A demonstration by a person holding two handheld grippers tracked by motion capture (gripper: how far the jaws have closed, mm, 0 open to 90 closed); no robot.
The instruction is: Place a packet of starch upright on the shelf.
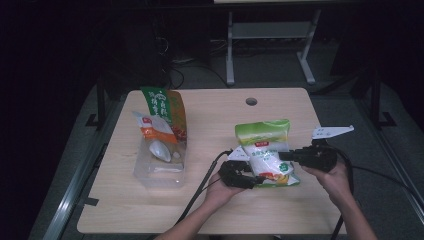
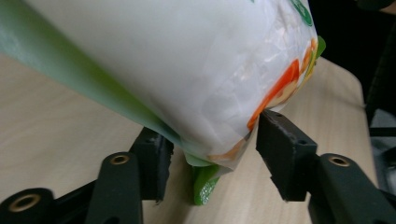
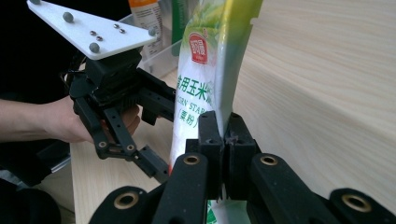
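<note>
Green and white, the starch bag [image 1: 265, 150] stands up on the wooden table [image 1: 210, 210], near me and a bit to the right. My right gripper [image 3: 224, 135] bites the thin side edge of the bag. Its two black jaws are squeezed together on it. My left gripper [image 2: 210, 144] is at the bag's bottom corner. Its jaws are apart, one on each side of the corner. One jaw touches the bag. I cannot tell if the other one does. Far off to the left sits a clear plastic box [image 1: 160, 170] with two more bags [image 1: 162, 120] standing inside it.
</note>
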